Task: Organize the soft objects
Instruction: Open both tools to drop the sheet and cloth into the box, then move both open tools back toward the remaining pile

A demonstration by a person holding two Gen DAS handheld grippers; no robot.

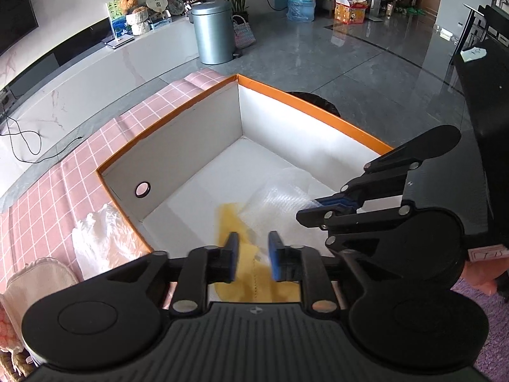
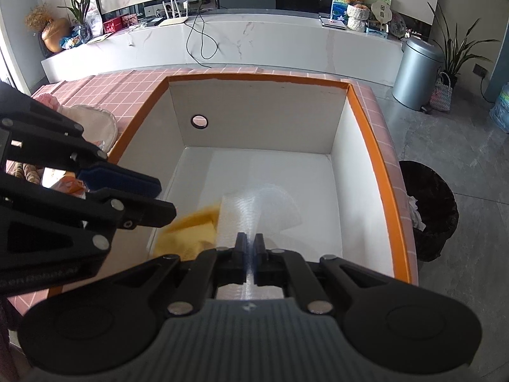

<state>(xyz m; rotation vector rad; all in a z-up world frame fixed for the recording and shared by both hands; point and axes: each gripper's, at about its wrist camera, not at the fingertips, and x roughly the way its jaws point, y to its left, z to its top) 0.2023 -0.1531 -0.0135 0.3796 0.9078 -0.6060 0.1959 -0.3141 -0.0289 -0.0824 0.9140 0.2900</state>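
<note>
Right tongs (image 2: 250, 245): pads pinched on a ridge of the white bubble-wrap sheet (image 2: 254, 210), which runs up between them; gripping. Left tongs (image 1: 253, 251): jaws parted, the yellow cloth (image 1: 254, 286) lying below and between the blue pads (image 1: 233, 256), not pressed by either (released, by my reading).

Location of task items: both the sheet and the yellow cloth sit on the floor of the orange-rimmed box (image 2: 370, 127), near its closer side, the cloth just beside and partly under the sheet's left edge. Both tongs point steeply down into the box, which fits a lowering-in placement; I judge the sheet is being laid down and awaits letting go.

Materials: the box has white, matte card walls with a round finger hole (image 1: 142, 189) in one side; bright orange edge. The sheet is translucent, dimpled, crumples into soft folds. The cloth is thin, limp, slightly wrinkled.

Outside the box, on the pink checked surface (image 1: 79, 172): a crinkled white plastic bag (image 1: 98, 238) and a cream quilted pad (image 1: 38, 280), apparently still to sort.
</note>
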